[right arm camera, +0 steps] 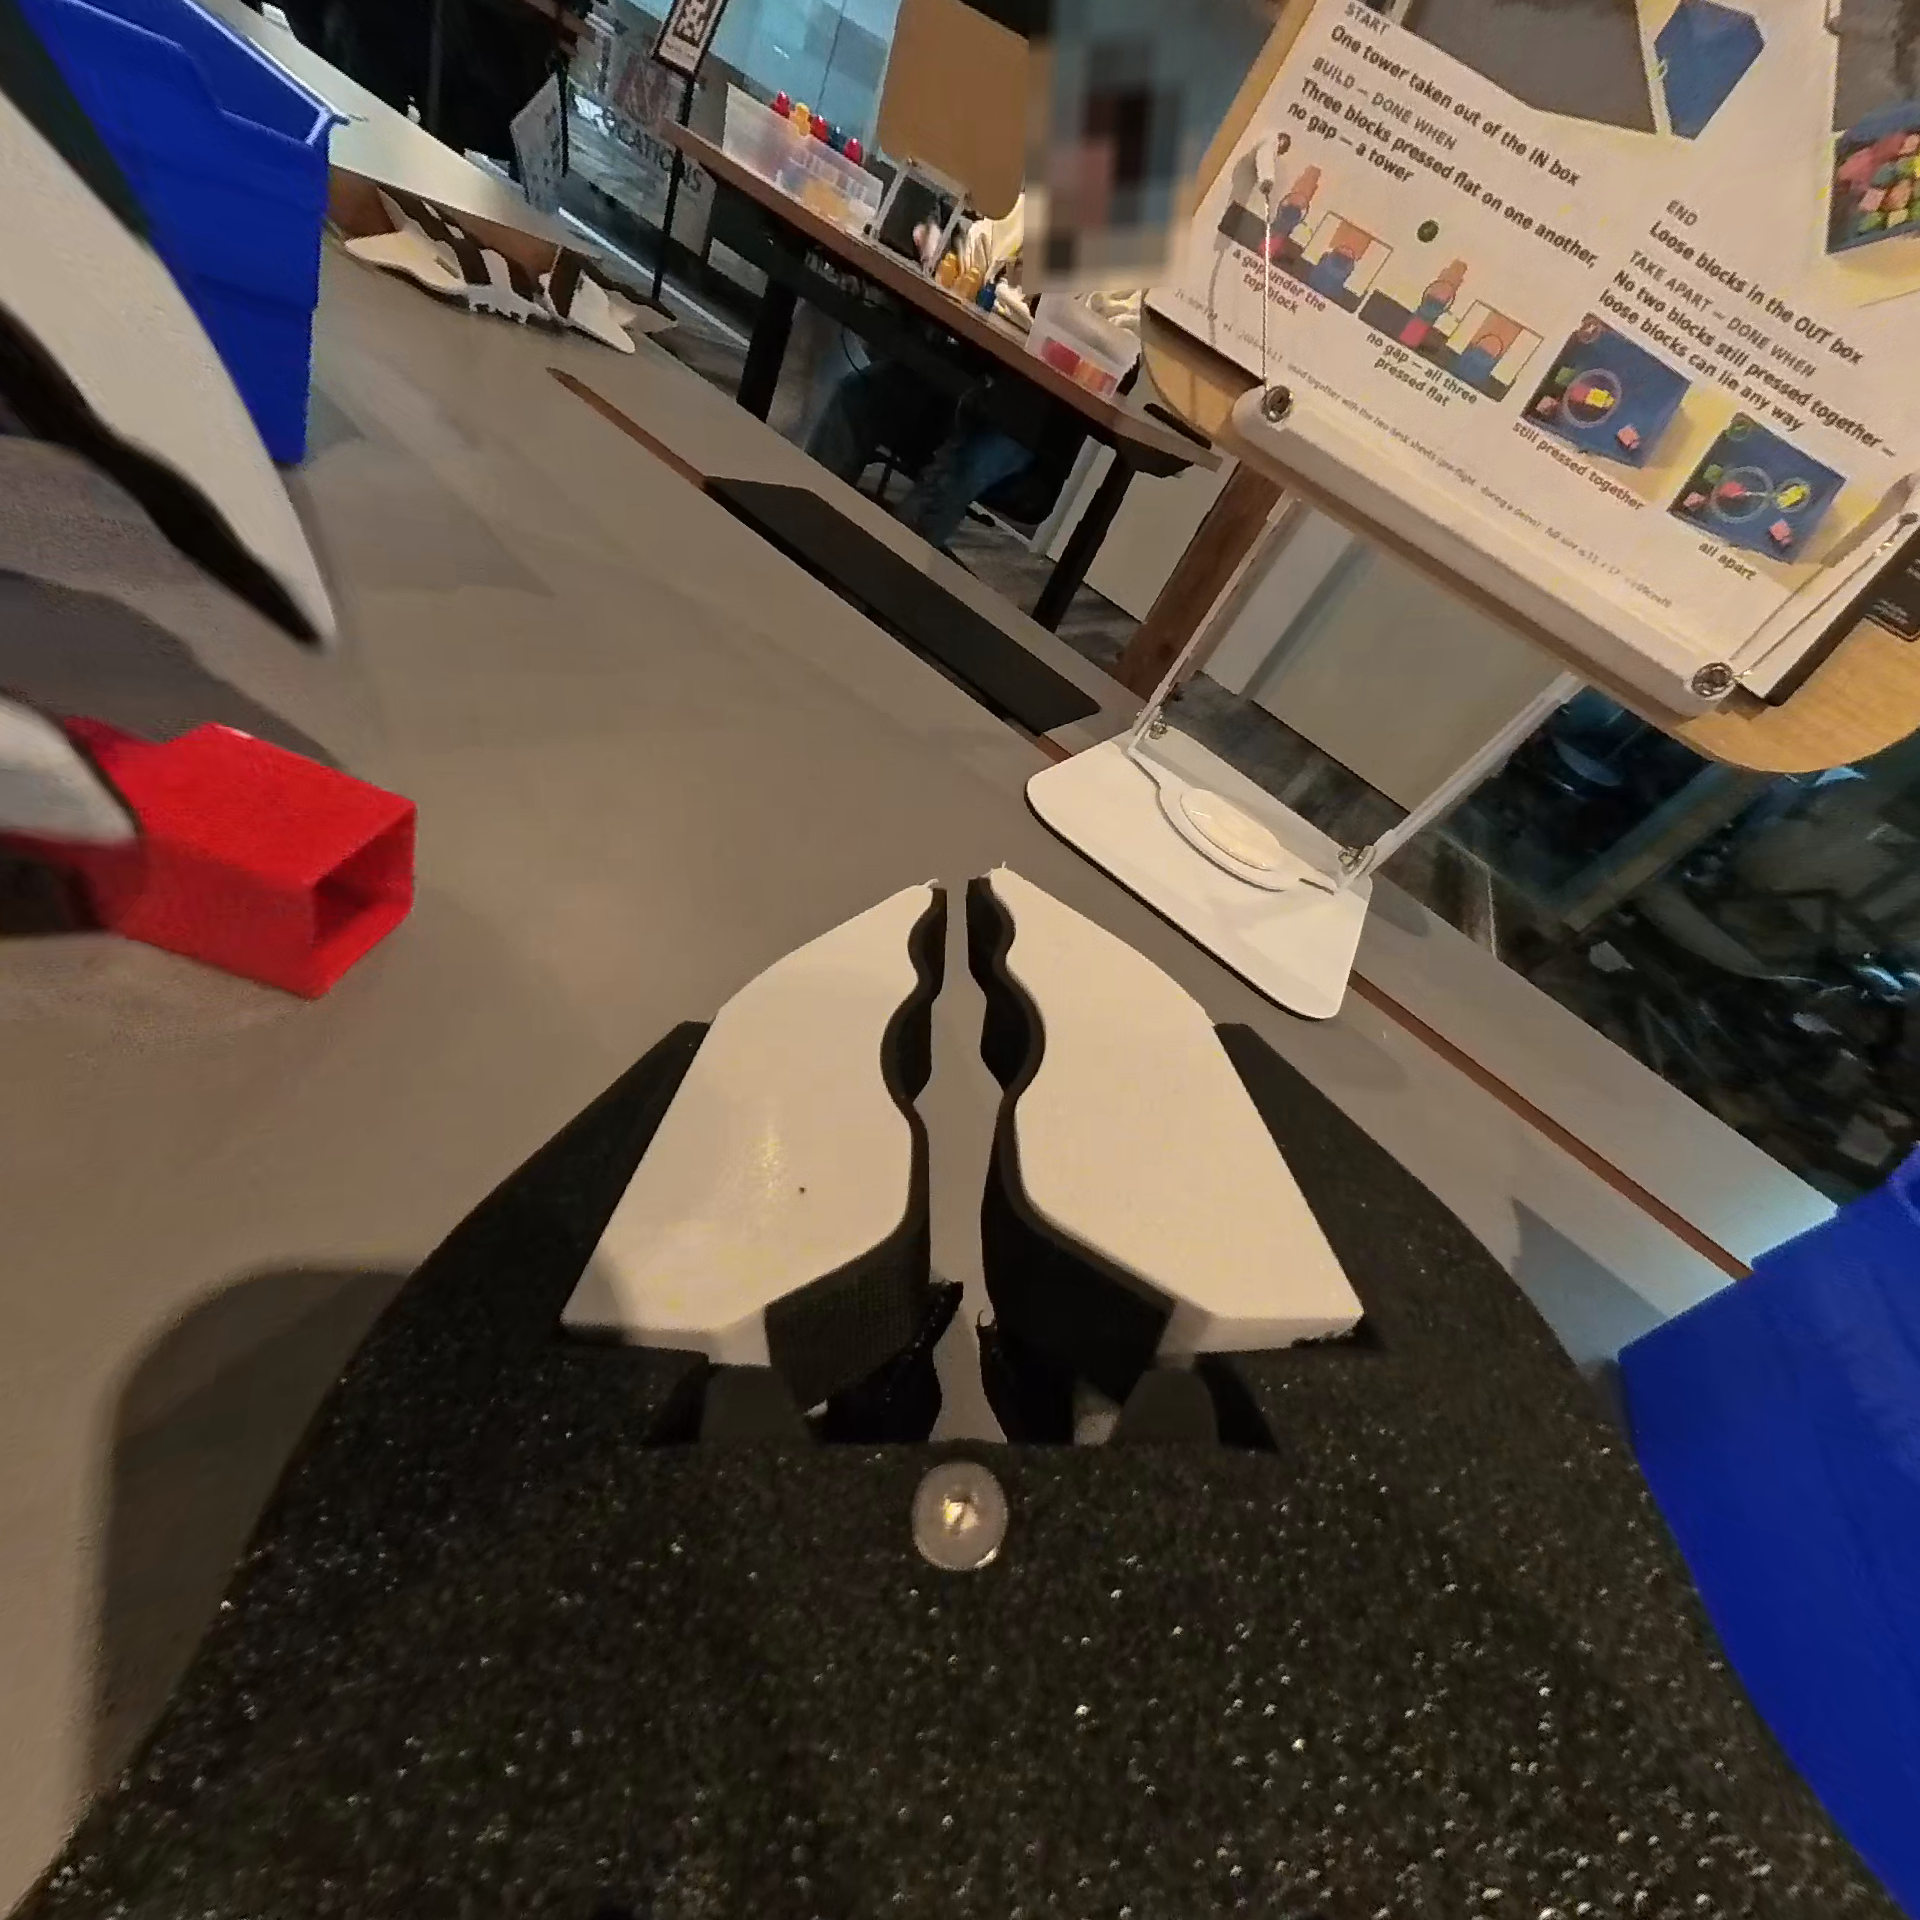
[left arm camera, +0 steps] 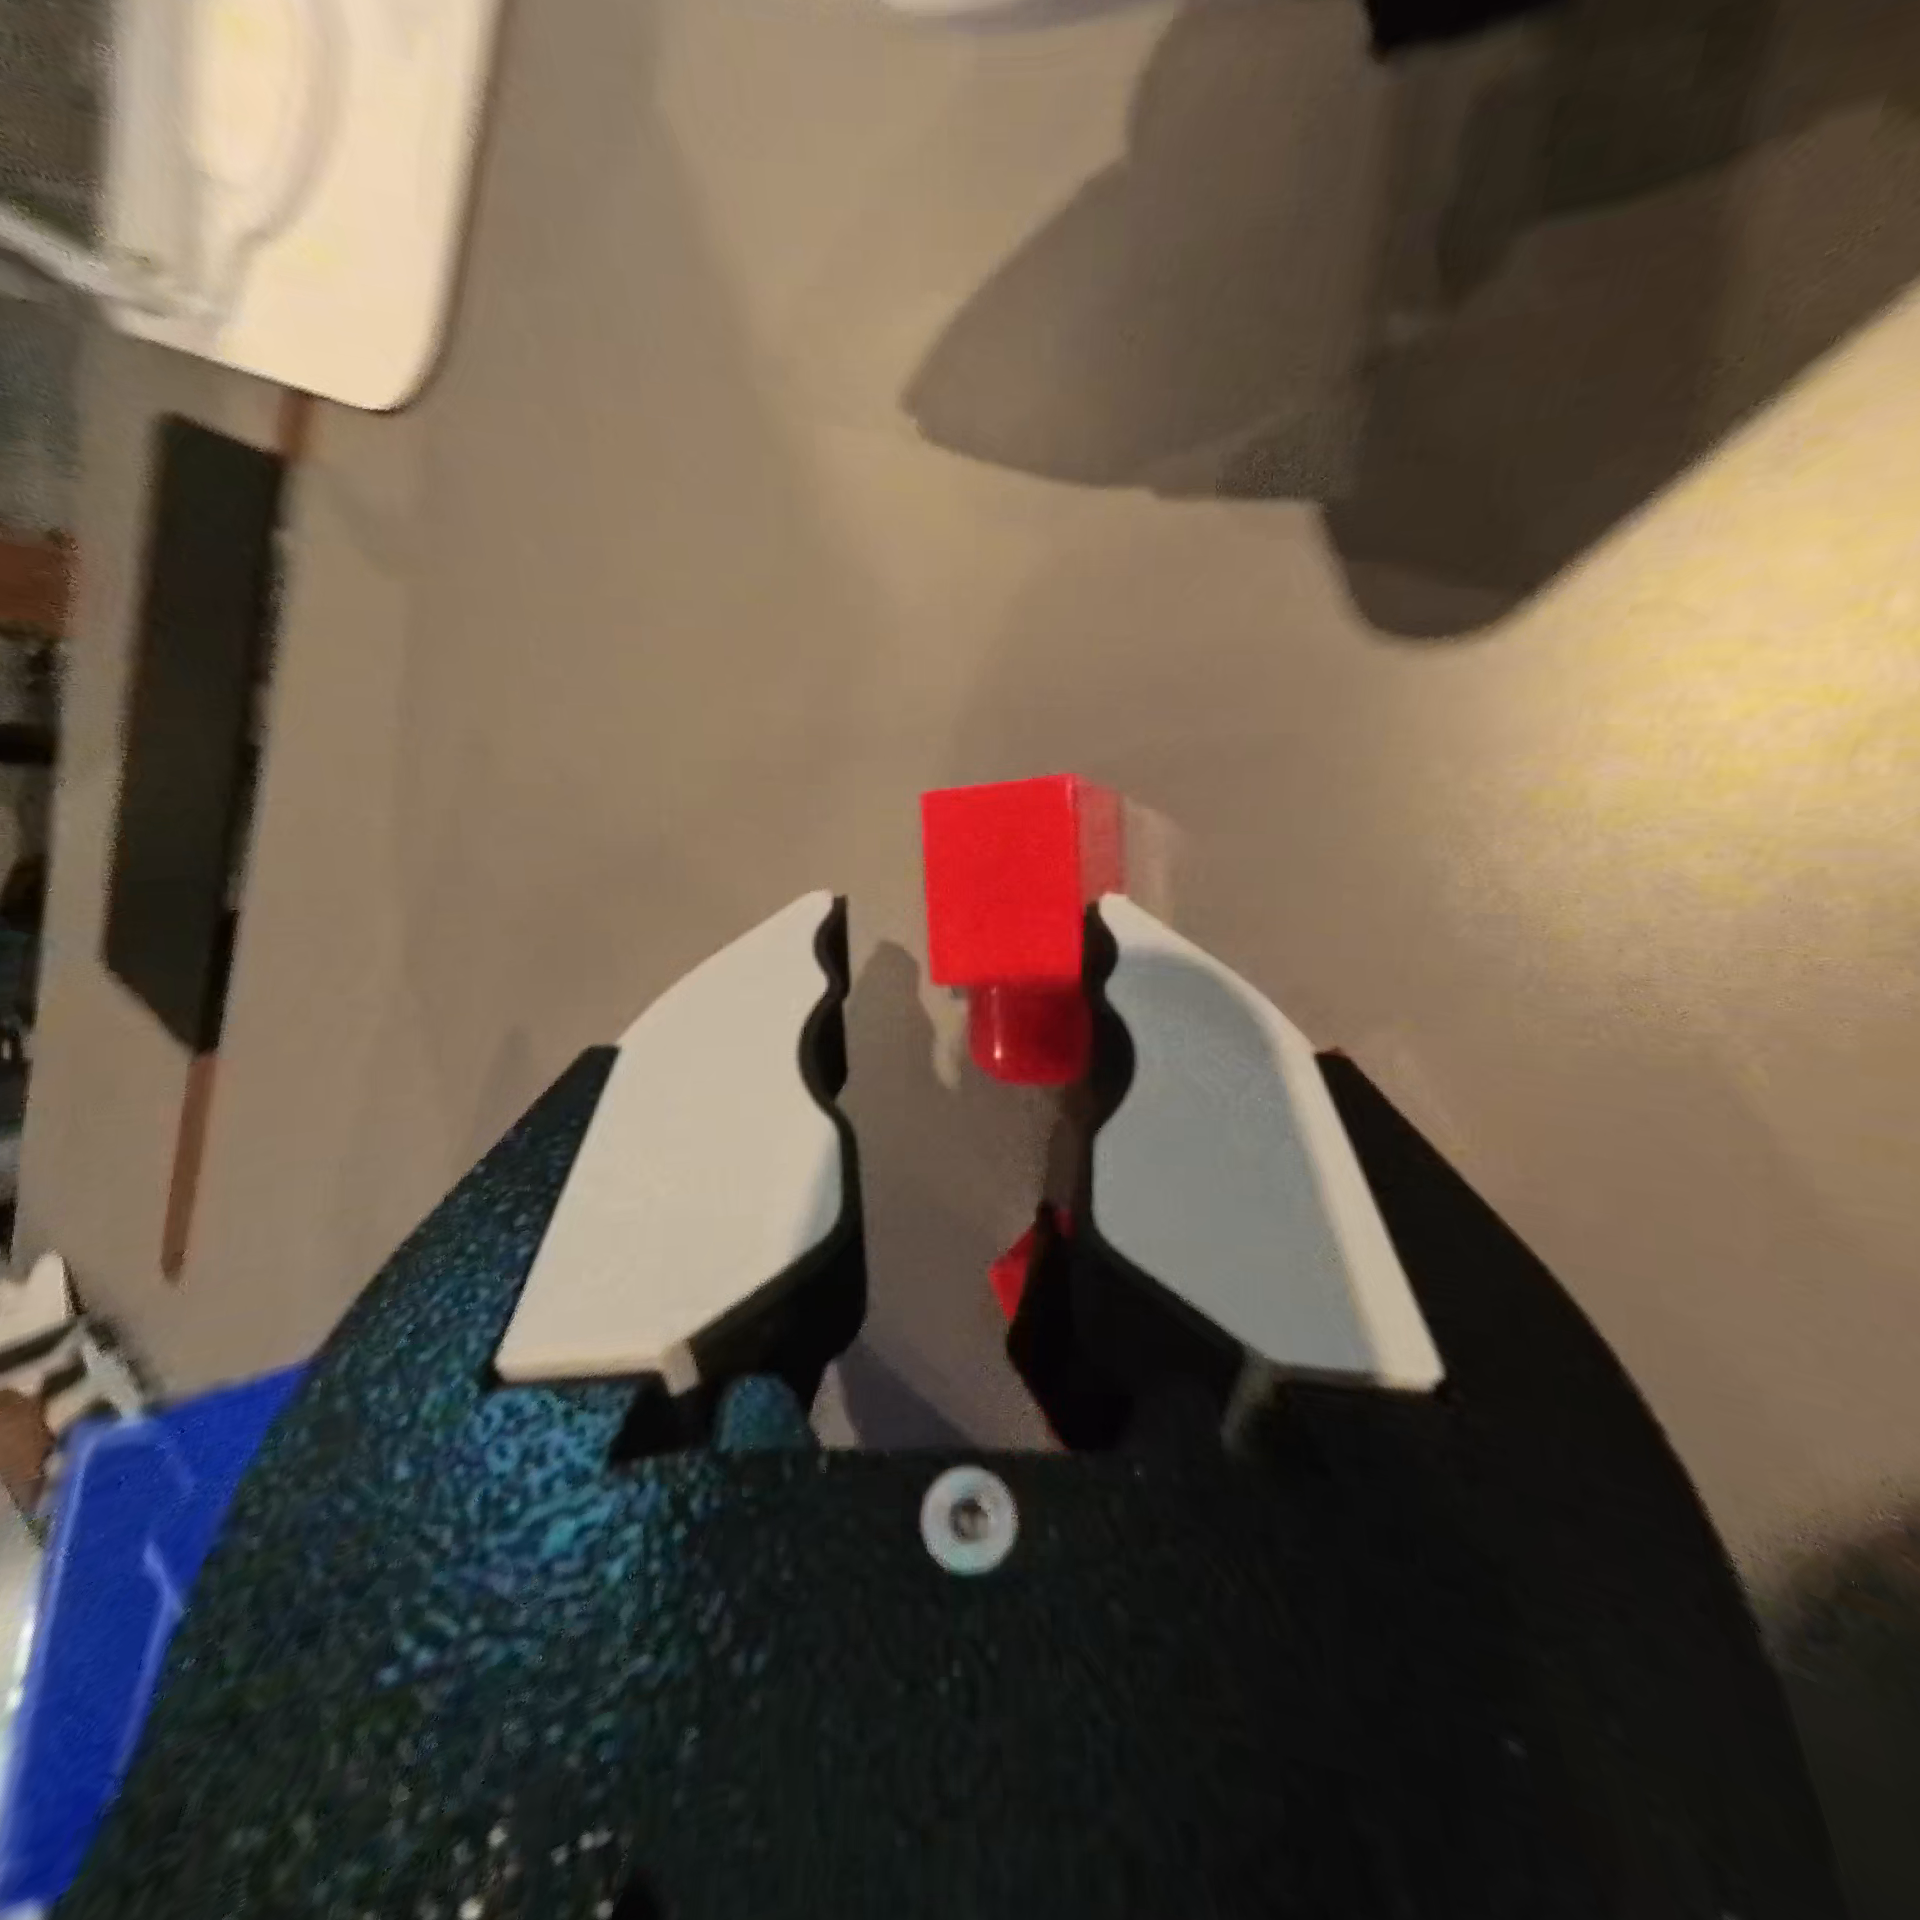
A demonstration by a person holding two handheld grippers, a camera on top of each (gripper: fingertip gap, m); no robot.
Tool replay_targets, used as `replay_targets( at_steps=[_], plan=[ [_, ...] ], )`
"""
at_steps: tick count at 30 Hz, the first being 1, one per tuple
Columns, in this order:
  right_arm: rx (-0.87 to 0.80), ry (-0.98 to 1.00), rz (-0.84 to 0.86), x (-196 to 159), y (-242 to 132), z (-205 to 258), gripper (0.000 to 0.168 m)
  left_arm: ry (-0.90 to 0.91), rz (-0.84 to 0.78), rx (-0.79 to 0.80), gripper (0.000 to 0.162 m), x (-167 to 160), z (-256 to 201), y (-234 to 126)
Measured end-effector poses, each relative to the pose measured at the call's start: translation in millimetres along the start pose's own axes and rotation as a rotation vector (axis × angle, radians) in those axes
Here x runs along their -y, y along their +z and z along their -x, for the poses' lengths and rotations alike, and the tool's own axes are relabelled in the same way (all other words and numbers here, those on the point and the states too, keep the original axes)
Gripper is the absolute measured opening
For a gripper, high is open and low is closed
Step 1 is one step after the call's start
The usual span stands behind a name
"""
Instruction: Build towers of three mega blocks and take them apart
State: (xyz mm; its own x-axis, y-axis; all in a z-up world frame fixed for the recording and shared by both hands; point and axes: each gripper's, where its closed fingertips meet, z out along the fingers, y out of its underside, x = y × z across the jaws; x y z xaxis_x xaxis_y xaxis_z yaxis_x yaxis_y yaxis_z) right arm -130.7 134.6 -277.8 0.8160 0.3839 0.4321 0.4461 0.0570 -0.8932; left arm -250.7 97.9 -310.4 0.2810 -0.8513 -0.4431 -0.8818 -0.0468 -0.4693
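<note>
A red block lies on its side on the grey table, its stud pointing back into my left gripper. The left gripper's jaws stand apart around the block's stud end. The right finger touches the block and a gap shows beside the left finger. A small red bit shows deeper between the fingers. In the right wrist view the same block sits at the far left with its hollow end facing right, at the tip of the left gripper's fingers. My right gripper is shut and empty, just right of the block.
A blue bin stands at the back left, and another blue bin is close on the right. An instruction sheet on a stand with a white base is ahead on the right. A black strip lies along the table edge. There is about 12 centimetres between the tips of the two grippers.
</note>
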Motion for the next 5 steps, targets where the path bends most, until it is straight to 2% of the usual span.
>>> replay_targets(
  at_steps=[5],
  plan=[
    [0.021, 0.003, -0.01, 2.4, -0.4, 2.8, 0.004, -0.215, -0.171, 0.173, 0.027, -20.0, 20.3, -52.0]
  ],
)
